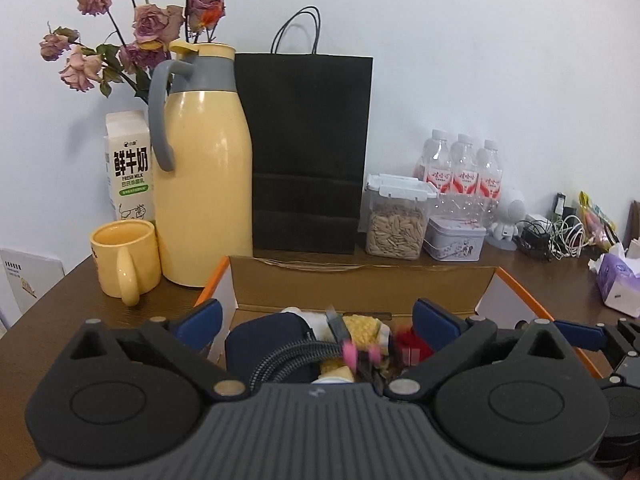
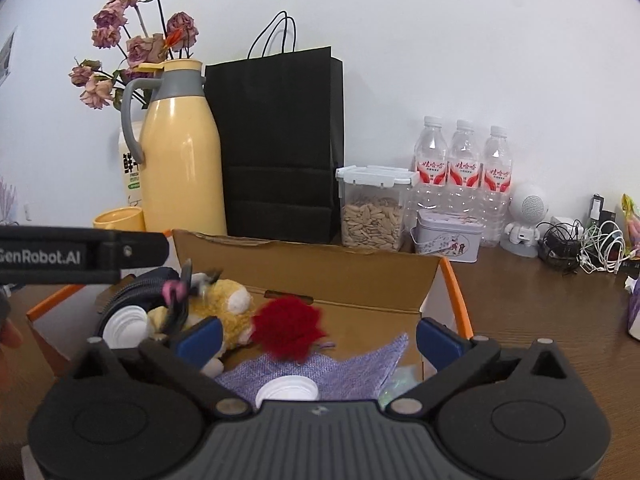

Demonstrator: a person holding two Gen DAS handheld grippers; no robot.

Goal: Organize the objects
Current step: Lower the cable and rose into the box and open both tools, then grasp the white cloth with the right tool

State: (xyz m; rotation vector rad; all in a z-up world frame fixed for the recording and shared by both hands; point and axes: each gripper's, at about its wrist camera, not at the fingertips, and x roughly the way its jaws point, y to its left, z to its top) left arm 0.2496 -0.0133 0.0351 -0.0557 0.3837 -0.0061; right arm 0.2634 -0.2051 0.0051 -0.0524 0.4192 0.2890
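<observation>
Over near cardboard box [image 2: 360,276]: left gripper [image 1: 316,320] released, right gripper [image 2: 318,338] released; yellow plush toy [image 2: 228,308], red pom-pom [image 2: 290,326] inside.

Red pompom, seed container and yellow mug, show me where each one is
red pompom [image 2: 289,330], right wrist view, middle of the fluff
seed container [image 2: 373,210], right wrist view, clear front wall
yellow mug [image 1: 124,254], left wrist view, outer side

The room is evenly and softly lit, with glare on the yellow flask [image 1: 204,184]. Edges bend strongly and darken; small things in the box [image 2: 312,268] look smeared.
</observation>
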